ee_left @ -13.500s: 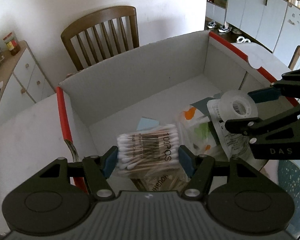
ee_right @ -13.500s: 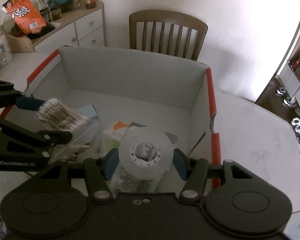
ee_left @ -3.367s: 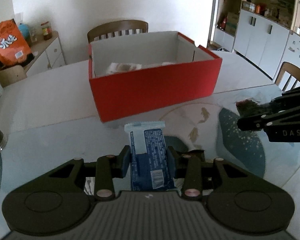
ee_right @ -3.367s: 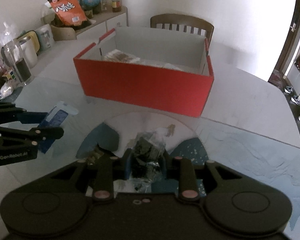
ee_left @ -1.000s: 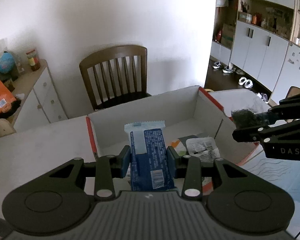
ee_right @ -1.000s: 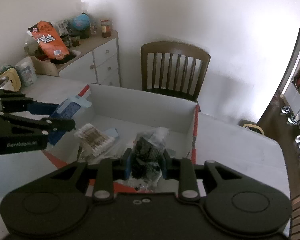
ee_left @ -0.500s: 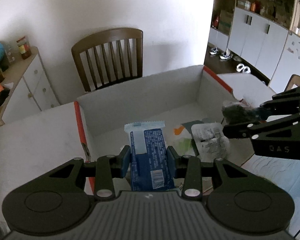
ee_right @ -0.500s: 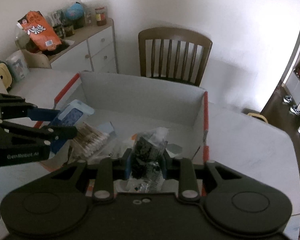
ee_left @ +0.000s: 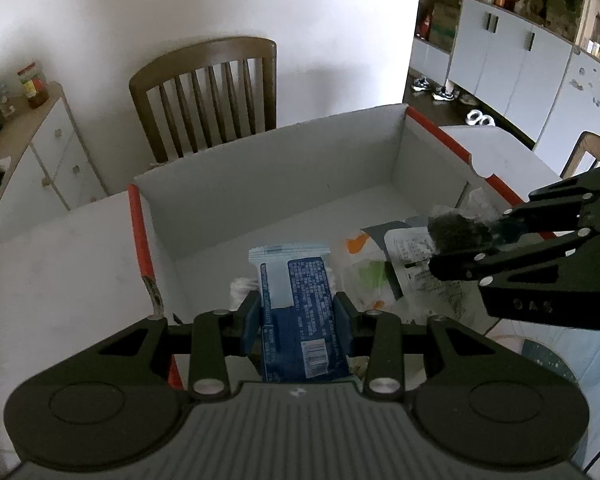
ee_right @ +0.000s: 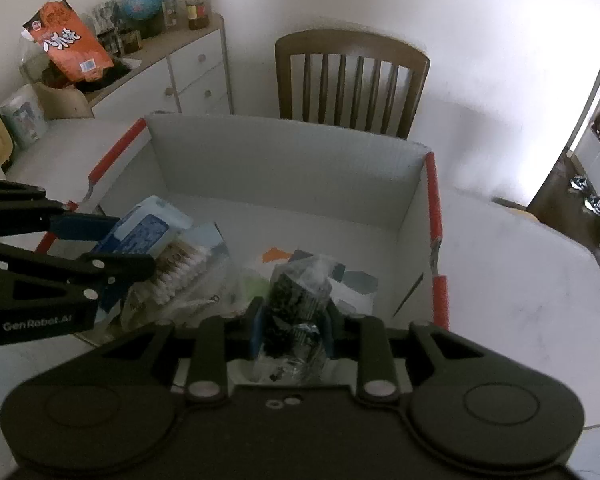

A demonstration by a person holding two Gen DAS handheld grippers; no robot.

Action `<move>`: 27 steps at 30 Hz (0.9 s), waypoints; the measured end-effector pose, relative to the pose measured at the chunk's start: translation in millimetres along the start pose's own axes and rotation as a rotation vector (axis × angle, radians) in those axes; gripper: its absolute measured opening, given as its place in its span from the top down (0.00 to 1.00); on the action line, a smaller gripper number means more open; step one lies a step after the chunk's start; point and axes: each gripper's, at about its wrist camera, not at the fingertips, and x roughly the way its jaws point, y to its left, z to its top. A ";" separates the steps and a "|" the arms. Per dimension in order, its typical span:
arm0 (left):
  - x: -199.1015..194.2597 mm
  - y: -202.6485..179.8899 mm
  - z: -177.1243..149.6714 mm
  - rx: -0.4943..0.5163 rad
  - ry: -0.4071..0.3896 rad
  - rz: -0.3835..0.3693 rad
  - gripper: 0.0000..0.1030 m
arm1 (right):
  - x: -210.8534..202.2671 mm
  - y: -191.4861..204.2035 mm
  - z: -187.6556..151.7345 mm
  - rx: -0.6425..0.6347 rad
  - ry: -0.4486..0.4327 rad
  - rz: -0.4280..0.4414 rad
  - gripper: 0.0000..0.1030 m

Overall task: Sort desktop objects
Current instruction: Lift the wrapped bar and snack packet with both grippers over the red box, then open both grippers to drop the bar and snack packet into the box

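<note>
From here my own gripper bodies block the near wall of the red box point(ee_left: 142, 236) and much of its floor, and I can't read what the clear bag's dark contents are. My left gripper point(ee_left: 296, 316) is clamped narrowly on a blue packet point(ee_left: 296, 300), held over the box's near left part. My right gripper point(ee_right: 291, 330) pinches the clear bag point(ee_right: 296, 312) over the box, above a cotton swab pack point(ee_right: 184, 268) and loose wrappers.
</note>
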 end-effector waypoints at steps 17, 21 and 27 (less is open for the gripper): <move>15.6 -5.0 -1.6 0.018 0.050 -0.018 0.63 | 13.8 2.1 -4.8 0.003 0.030 0.009 0.74; 18.1 -6.8 -1.6 0.024 0.061 -0.021 0.63 | 16.6 3.5 -5.7 0.002 0.037 0.011 0.73; 20.5 -9.4 -2.2 0.038 0.073 -0.019 0.63 | 17.1 2.1 -8.3 0.015 0.040 0.016 0.71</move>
